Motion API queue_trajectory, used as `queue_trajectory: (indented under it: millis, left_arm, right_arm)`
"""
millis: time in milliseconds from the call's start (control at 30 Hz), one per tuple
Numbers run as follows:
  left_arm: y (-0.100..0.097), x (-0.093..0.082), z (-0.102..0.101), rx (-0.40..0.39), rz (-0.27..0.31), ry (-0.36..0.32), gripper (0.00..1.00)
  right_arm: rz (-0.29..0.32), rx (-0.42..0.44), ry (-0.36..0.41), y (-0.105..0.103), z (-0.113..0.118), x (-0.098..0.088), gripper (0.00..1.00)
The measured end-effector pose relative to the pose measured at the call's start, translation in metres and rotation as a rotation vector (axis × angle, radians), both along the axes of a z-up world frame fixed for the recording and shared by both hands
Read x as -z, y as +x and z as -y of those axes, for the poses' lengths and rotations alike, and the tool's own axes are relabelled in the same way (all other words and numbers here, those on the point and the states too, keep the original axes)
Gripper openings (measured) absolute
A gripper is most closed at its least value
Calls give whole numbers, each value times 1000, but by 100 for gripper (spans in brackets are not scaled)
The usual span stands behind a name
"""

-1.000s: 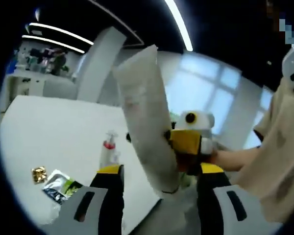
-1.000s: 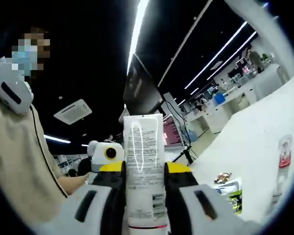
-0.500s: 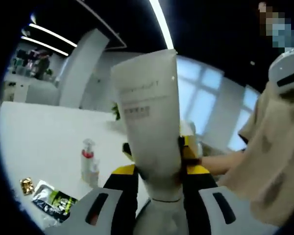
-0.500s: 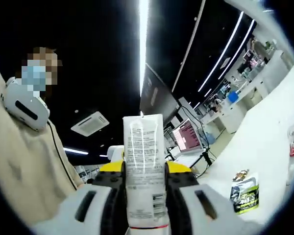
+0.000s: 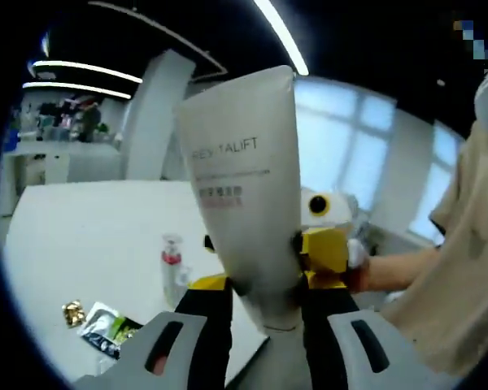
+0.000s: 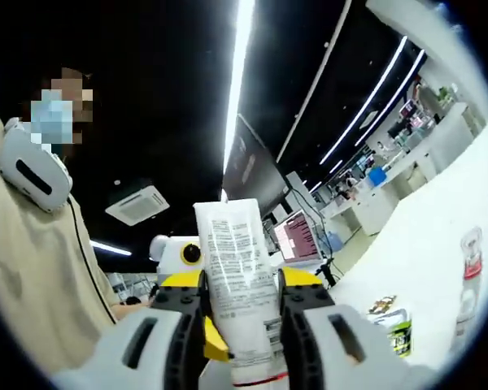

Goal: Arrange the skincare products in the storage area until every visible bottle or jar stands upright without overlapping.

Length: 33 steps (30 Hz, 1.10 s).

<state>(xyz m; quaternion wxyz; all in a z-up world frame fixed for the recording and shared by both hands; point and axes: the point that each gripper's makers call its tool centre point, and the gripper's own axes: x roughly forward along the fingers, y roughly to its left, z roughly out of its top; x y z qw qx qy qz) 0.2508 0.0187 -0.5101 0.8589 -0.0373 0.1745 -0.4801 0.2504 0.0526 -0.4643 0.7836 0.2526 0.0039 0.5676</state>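
Note:
A white squeeze tube printed REVITALIFT stands up between the yellow-tipped jaws of my left gripper, which is shut on its lower part. My right gripper grips the same tube from behind, with a hand holding it. In the right gripper view the tube's printed back leans slightly left between the jaws of my right gripper, and the left gripper sits just behind it. On the white table stands a small clear spray bottle with a red band.
A green and black sachet and a small gold wrapper lie on the white table near the spray bottle. A person in a beige top stands close behind the grippers. Desks and shelves are far off.
One second ago my left gripper was open beside the tube; it has since shut on it. Both views have swung, and the tube now leans slightly in the right gripper view.

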Motion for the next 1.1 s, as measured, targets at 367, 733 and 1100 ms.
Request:
queue_trajectory:
  millis: [367, 733, 1100]
  left_arm:
    - [17, 9, -14, -164, 51, 195, 27]
    - [19, 17, -11, -228, 158, 343, 29]
    - [13, 15, -1, -81, 158, 297, 29]
  right_arm:
    - [109, 228, -231, 19, 10, -17, 20]
    - [-76, 396, -296, 42, 34, -3, 11]
    - [16, 320, -310, 32, 35, -10, 7]
